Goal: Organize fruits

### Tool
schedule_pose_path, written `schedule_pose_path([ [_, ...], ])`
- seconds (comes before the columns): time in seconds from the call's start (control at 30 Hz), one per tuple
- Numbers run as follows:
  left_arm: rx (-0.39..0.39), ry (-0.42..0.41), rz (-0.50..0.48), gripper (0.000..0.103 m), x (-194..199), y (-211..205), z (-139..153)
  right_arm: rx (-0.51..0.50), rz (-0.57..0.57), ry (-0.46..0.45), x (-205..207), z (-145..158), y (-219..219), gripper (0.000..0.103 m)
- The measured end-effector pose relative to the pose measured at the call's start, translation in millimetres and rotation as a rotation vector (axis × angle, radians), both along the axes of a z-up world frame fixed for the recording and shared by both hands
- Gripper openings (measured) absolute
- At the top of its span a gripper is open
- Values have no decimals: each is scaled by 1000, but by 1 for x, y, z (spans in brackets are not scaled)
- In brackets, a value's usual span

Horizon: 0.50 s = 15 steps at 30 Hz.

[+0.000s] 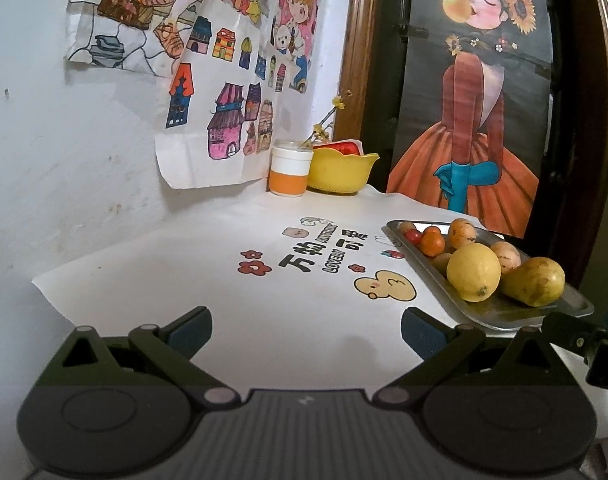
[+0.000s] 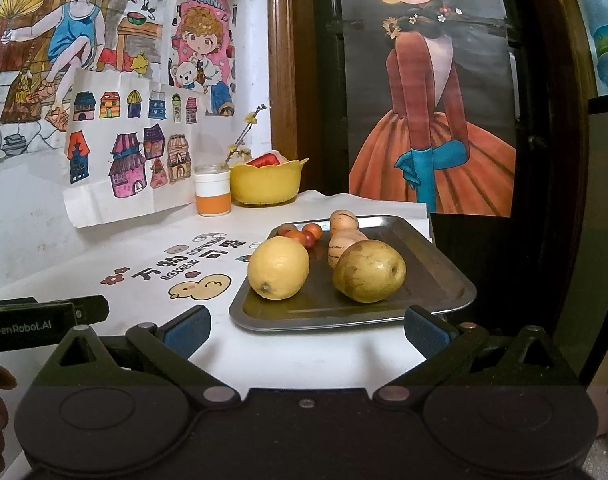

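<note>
Fruit on a metal tray (image 2: 443, 276) at the right side of the table (image 2: 304, 356).
Lemon (image 2: 278, 267), pear (image 2: 368, 271), two striped melons (image 2: 341, 245) and small tomatoes (image 2: 304, 236) lie in the tray. Left hand-held gripper (image 1: 305, 332) and right hand-held gripper (image 2: 307, 330) hover before it, jaws wide apart, holding nothing. Yellow bowl (image 2: 266, 184) and jar (image 2: 212, 190) stand at the wall.

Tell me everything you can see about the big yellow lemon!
The lemon is the roundest, brightest yellow fruit here, with smooth, slightly dimpled skin and a small dark nub at its near end. It lies on its side at the near left corner of the metal tray, beside a brownish-yellow speckled fruit. Small red and orange fruits sit behind it. Neither gripper touches it.
</note>
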<state>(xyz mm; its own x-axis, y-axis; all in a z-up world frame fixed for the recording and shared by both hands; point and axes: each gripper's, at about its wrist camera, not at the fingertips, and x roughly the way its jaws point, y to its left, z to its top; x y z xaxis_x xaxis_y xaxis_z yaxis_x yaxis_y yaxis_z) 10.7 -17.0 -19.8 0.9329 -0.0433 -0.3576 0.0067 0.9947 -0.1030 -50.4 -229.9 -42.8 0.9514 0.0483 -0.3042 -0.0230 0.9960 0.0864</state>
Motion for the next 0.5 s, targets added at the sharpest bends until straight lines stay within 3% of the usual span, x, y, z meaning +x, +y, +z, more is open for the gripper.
schedule_pose_path([
  [0.5, -5, 4, 7, 103, -1, 3, 0, -2, 3, 0, 0, 0, 0, 102],
])
